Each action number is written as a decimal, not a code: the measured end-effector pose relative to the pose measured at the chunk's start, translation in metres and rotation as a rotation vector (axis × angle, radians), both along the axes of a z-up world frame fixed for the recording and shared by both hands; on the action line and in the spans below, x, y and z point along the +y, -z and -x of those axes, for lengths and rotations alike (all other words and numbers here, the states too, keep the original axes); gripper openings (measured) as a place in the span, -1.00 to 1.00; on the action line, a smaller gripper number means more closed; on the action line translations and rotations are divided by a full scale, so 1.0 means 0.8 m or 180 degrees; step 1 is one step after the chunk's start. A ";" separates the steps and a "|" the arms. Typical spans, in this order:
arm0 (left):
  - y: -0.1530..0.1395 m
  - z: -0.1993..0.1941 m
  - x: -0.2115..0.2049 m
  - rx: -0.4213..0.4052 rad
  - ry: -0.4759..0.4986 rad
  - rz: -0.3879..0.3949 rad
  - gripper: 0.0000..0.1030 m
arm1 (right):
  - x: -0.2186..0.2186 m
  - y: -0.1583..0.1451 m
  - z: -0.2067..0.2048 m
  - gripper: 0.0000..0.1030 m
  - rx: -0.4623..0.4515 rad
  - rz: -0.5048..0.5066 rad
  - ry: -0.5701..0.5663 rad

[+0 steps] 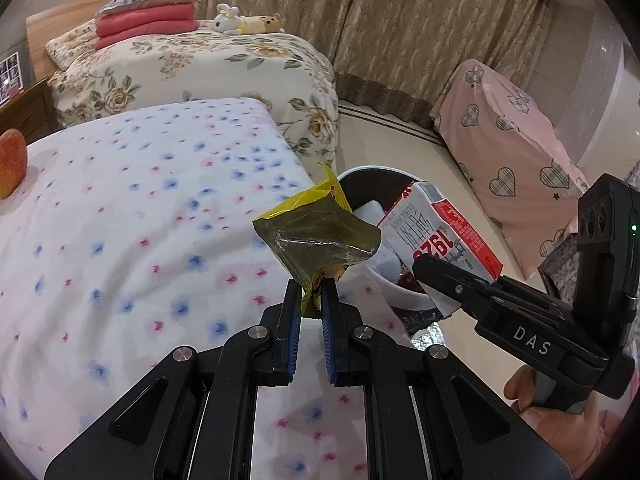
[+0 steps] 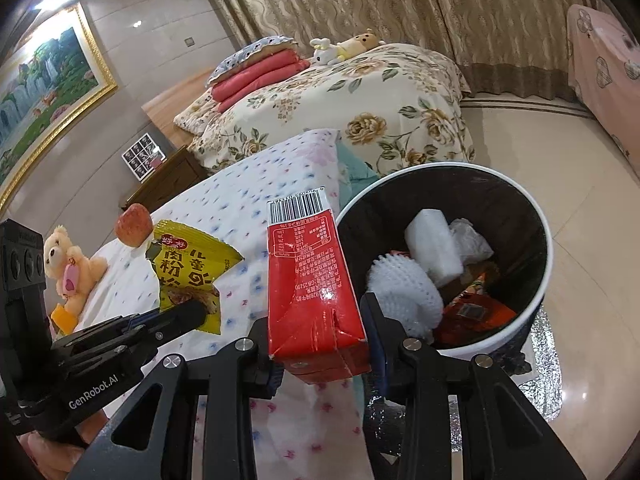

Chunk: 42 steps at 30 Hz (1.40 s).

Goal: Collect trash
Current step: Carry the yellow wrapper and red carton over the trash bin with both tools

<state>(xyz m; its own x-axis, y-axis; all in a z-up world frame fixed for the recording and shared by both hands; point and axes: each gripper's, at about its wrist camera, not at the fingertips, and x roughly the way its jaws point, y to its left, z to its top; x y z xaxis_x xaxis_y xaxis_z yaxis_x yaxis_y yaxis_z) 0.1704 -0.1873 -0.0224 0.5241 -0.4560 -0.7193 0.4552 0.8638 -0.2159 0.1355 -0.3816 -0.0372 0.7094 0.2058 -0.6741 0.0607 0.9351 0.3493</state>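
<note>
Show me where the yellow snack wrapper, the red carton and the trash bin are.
yellow snack wrapper [image 1: 320, 240], left wrist view, crumpled middle.
red carton [image 2: 312, 280], right wrist view, printed side.
trash bin [image 2: 546, 240], right wrist view, white rim.

"DAS" on right tool [image 1: 430, 276], "GenRobot.AI" (left tool [image 2: 200, 312])

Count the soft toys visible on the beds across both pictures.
3: a teddy bear on the near dotted bedspread, plus a white rabbit and a yellow bear on the far floral bed. Others may be hidden.

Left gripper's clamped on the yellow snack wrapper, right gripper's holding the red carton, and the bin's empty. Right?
Not quite: the bin already holds trash, white foam pieces and orange wrappers, as the right wrist view shows. The left gripper does clamp the yellow snack wrapper; the right gripper holds the red carton.
</note>
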 end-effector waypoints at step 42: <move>0.001 -0.009 -0.089 -0.0015 0.0397 -0.0148 -0.82 | -0.073 0.001 0.019 -0.33 0.0009 -0.0064 0.0379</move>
